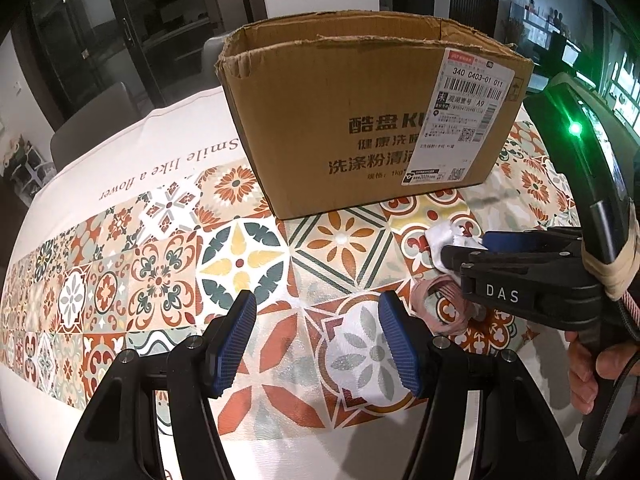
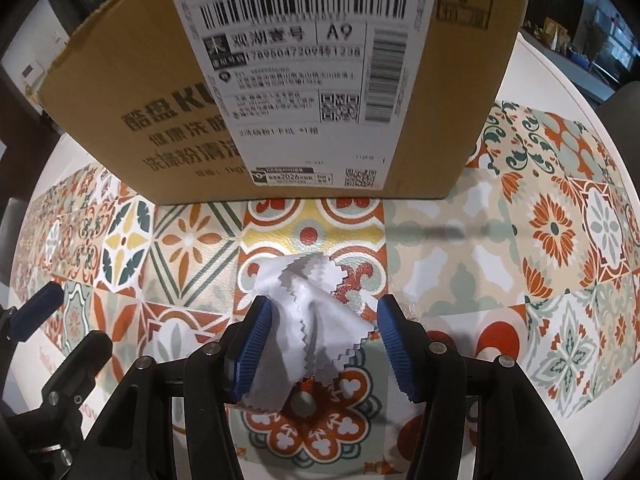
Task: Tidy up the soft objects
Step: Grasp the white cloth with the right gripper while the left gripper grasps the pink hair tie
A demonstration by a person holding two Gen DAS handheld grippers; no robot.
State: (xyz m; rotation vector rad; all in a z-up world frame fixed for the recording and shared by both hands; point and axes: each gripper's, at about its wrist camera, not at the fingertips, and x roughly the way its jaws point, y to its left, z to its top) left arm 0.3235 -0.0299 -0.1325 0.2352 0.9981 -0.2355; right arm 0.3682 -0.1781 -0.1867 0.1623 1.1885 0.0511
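A crumpled white cloth [image 2: 308, 312] with zigzag edges lies on the patterned tablecloth [image 2: 520, 240], just in front of an open cardboard box [image 2: 160, 120]. My right gripper [image 2: 320, 344] points down with the cloth between its blue pads. The left pad touches the cloth, while the right pad stands just clear of it. In the left wrist view the same white cloth [image 1: 438, 240] shows at the right gripper [image 1: 468, 250], and a pink striped cloth [image 1: 436, 300] lies beside it. My left gripper [image 1: 316, 344] hangs open over bare tablecloth with nothing between its pads.
The cardboard box [image 1: 360, 120] stands upright with its top open and a white shipping label on its front. A person's hand [image 1: 592, 368] holds the right gripper's handle. One blue pad [image 2: 40, 304] of the left gripper shows at the left edge. Chairs stand beyond the table's far edge.
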